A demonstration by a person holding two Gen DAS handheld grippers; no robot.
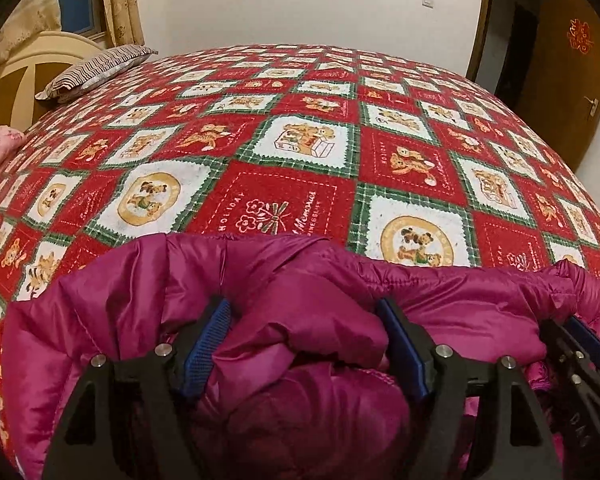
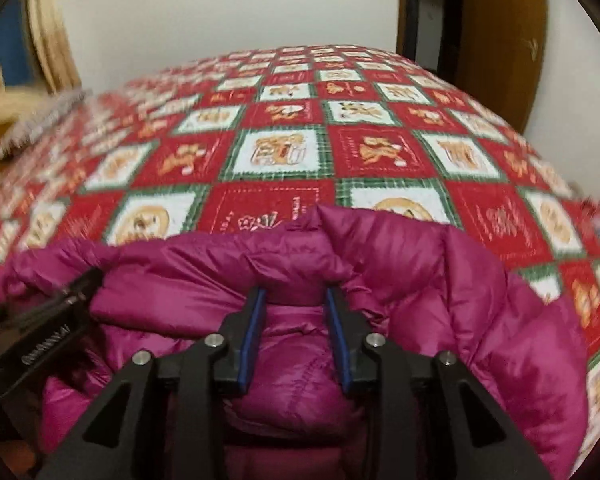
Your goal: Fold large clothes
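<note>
Two grippers are set in the jacket (image 1: pixel 284 292) on the bedspread (image 1: pixel 284 168). A thick fold is held between the wide left gripper (image 1: pixel 304 344) fingers; a narrower ridge is pinched by the right gripper (image 2: pixel 296 332). A fold is judged underway; next, both edges must be carried forward together. The jacket's long axis runs across the fingers.

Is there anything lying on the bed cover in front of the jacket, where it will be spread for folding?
Nothing visible. The bed cover ahead of the magenta jacket is bare; the striped pillow lies far off at the left corner.
</note>
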